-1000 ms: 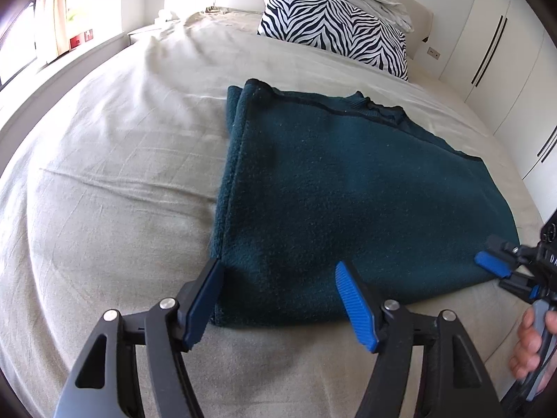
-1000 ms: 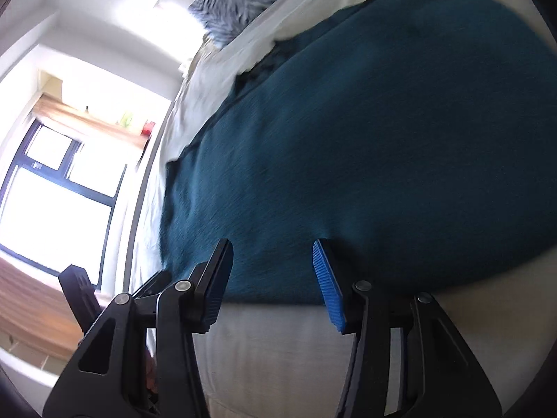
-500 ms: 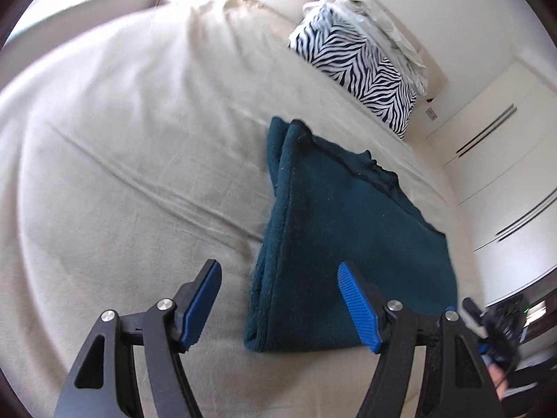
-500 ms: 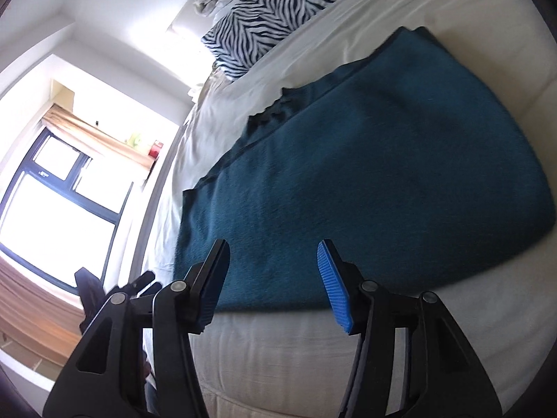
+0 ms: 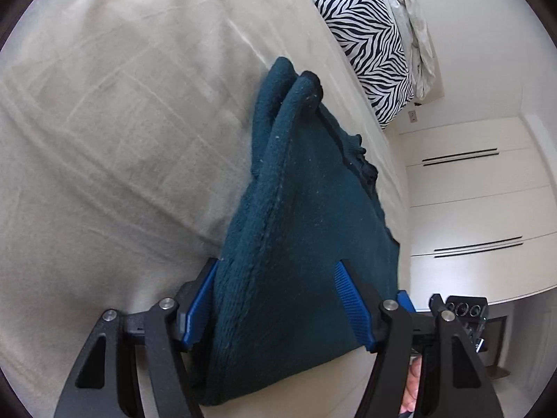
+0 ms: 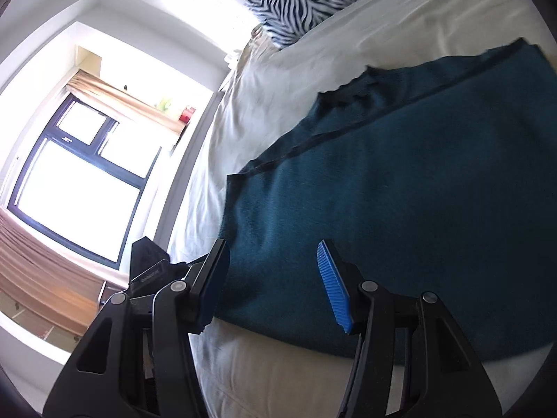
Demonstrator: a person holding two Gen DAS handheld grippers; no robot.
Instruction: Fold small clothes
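Observation:
A dark teal fleece garment lies folded on the beige bed sheet. My left gripper is open, its jaws astride the garment's near left corner, the thick folded edge between the blue pads. In the right wrist view the same garment spreads flat. My right gripper is open over the garment's near edge, with fabric between the jaws. The left gripper's body shows at that view's lower left.
A zebra-print pillow with crumpled pale bedding sits at the head of the bed. White wardrobe doors stand on the right. A bright window and a wooden ledge lie beyond the bed's left side.
Both grippers have moved in and dropped lower onto the garment's near edge. The left gripper has tilted and slid its jaws around the corner. Both stay open.

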